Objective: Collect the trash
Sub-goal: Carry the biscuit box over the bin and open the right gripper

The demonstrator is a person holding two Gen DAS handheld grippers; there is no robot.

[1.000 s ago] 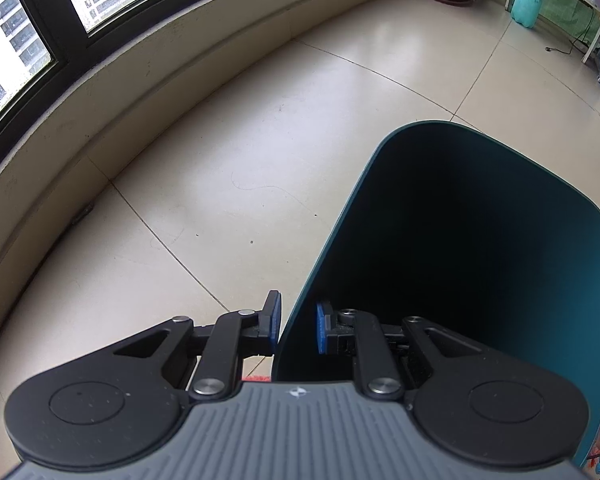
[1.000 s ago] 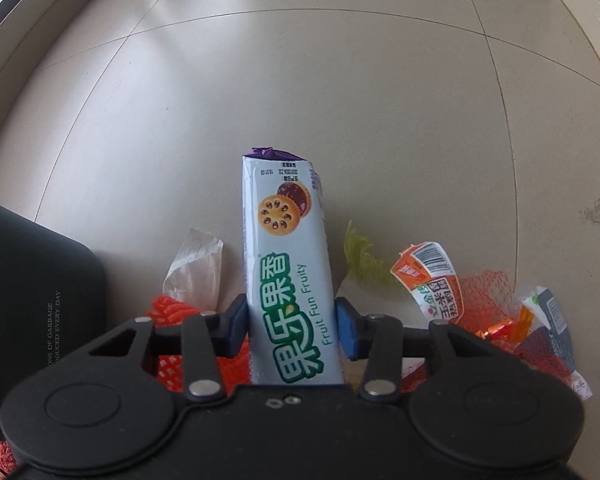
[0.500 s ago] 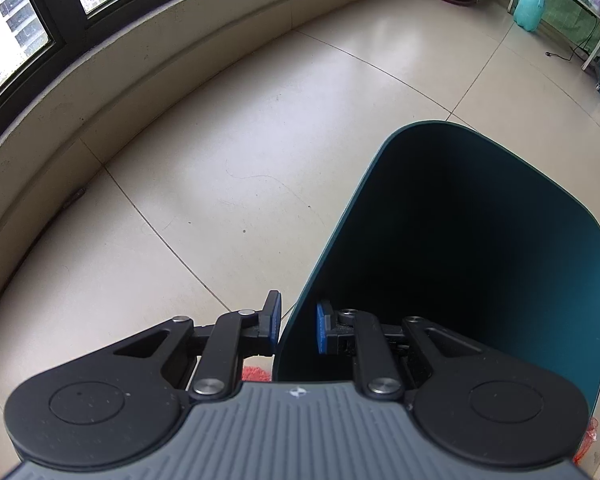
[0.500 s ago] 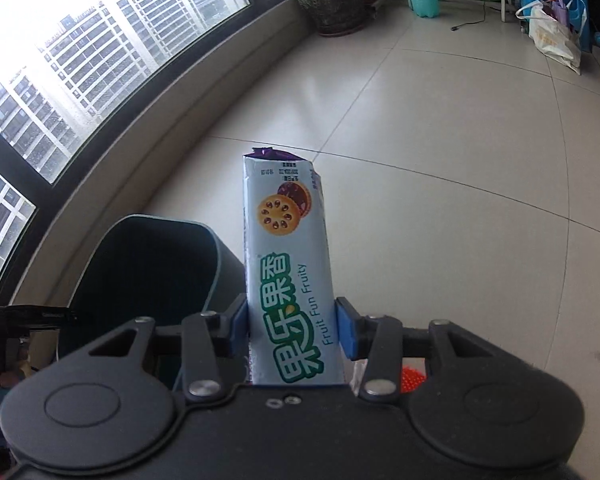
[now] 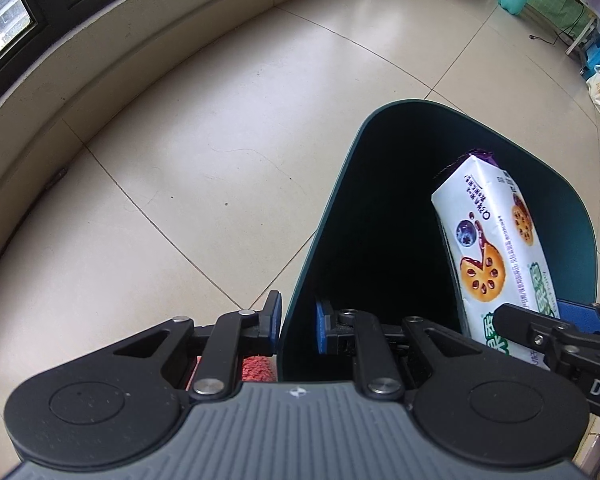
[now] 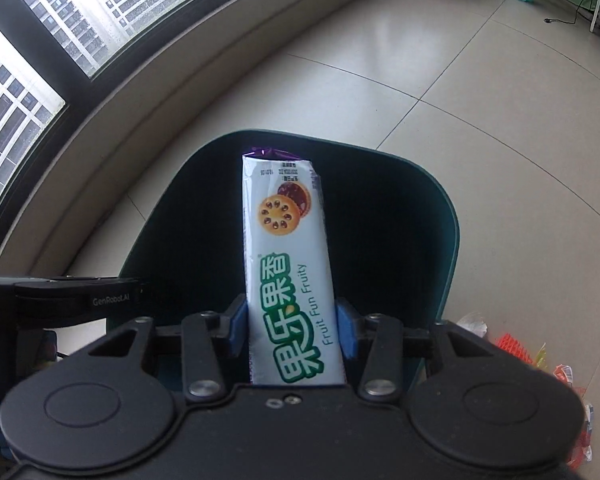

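- Right wrist view: your right gripper (image 6: 287,330) is clenching the biscuit pack (image 6: 288,264), its long axis running straight ahead, purple end farthest, over the teal bin's (image 6: 448,240) mouth.
- Your left gripper (image 5: 298,326) is pinching the bin's near wall.

The biscuit packet (image 6: 290,276) is showing "Fruit Fun Fruity" in green; the left gripper (image 6: 76,300) is reading "GenRobot.AI" along its side.

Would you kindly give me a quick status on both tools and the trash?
Left tool clamped on teal bin wall. Right tool shut on biscuit wrapper, poised over bin mouth. Nothing blocking the drop; more litter on floor.
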